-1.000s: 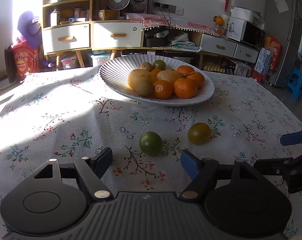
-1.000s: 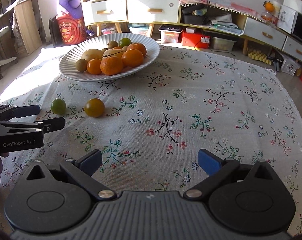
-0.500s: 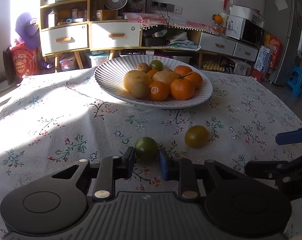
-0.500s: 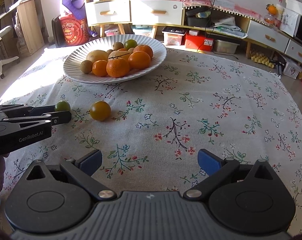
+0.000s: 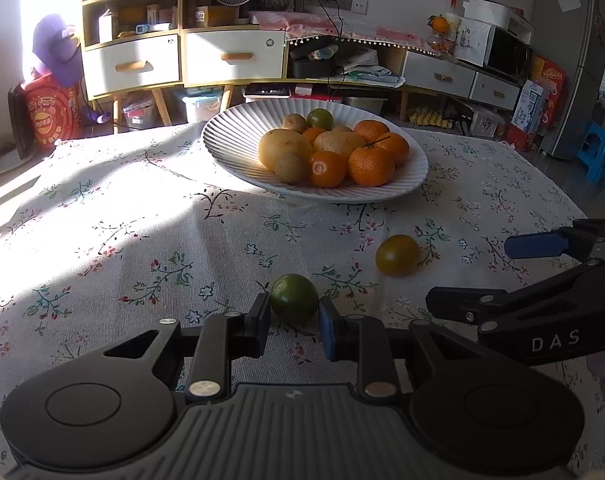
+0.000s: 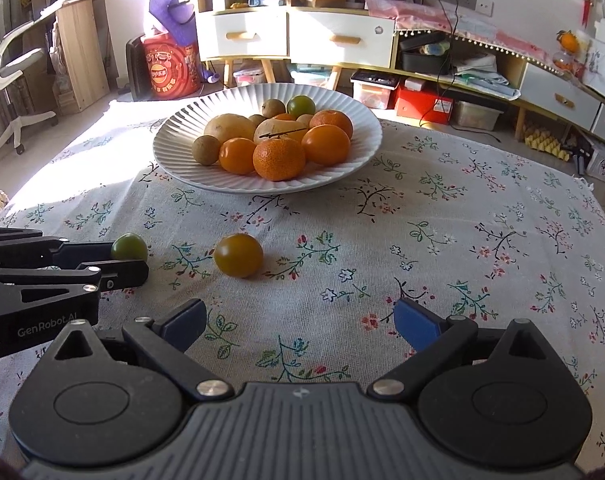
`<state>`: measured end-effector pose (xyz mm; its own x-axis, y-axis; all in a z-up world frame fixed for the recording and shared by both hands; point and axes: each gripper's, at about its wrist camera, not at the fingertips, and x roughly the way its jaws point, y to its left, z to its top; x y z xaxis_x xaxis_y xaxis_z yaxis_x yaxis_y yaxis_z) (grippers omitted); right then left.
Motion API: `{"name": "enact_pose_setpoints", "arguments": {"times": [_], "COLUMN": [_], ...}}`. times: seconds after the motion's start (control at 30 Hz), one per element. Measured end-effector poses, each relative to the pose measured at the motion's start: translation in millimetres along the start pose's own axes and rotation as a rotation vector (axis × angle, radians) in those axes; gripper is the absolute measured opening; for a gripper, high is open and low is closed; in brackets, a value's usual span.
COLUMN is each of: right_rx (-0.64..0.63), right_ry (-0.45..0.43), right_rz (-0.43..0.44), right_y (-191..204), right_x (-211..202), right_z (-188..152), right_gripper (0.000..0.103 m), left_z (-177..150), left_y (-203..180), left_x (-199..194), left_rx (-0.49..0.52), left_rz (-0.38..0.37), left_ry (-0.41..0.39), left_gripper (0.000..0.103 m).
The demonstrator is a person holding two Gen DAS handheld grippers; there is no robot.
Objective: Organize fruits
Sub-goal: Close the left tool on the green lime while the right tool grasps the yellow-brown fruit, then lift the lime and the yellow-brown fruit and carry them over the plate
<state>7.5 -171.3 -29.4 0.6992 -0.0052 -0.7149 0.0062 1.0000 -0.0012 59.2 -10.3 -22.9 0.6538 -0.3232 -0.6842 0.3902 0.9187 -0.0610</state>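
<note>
A round table [image 6: 442,216] under a flowered cloth carries a white ribbed plate [image 5: 238,140] toward its far edge, heaped with oranges and brownish fruit. Two loose fruits lie near the table's near edge: a green fruit [image 5: 294,299] and, just beside it, a yellow-green fruit [image 6: 238,255].

The left gripper [image 5: 294,322] is pinching the green fruit between its blue pads, the fruit resting on the cloth. The right gripper [image 6: 298,322] hovers spread wide and empty, short of the yellow-green fruit.

The step in hand looks like the pickup; next the green fruit probably needs lifting and carrying to the plate (bare room remains on its left side).

The fruit's underside is hidden, so whether it has left the cloth is unclear.
</note>
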Motion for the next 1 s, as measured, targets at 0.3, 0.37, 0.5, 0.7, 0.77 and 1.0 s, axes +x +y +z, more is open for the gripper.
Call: {"name": "enact_pose_setpoints", "arguments": {"times": [0.3,0.37,0.5,0.7,0.77,1.0], "right_rx": [-0.023,-0.040,-0.058,-0.068,-0.067,-0.036], "right_ry": [-0.016,-0.021,-0.032,-0.038,-0.042,-0.043], "right_rz": [0.039,0.046,0.055,0.040,0.039,0.069], "right_y": [15,19,26,26,25,24], "right_x": [12,13,14,17,17,20], "right_z": [9,10,11,10,10,14], "right_gripper": [0.087,0.082,0.069,0.057,0.056,0.046], "left_z": [-2,-2,-1,-2,-2,-3], "left_y": [8,9,10,9,9,8], "left_x": [-6,-7,-6,-5,-5,-5], "left_rx": [-0.014,-0.017,-0.020,-0.018,-0.016,-0.015], "left_rz": [0.001,-0.001,-0.003,-0.004,-0.004,-0.009], "left_ry": [0.021,0.023,0.025,0.028,0.028,0.030], "left_gripper": [0.014,0.014,0.014,0.014,0.014,0.014]}}
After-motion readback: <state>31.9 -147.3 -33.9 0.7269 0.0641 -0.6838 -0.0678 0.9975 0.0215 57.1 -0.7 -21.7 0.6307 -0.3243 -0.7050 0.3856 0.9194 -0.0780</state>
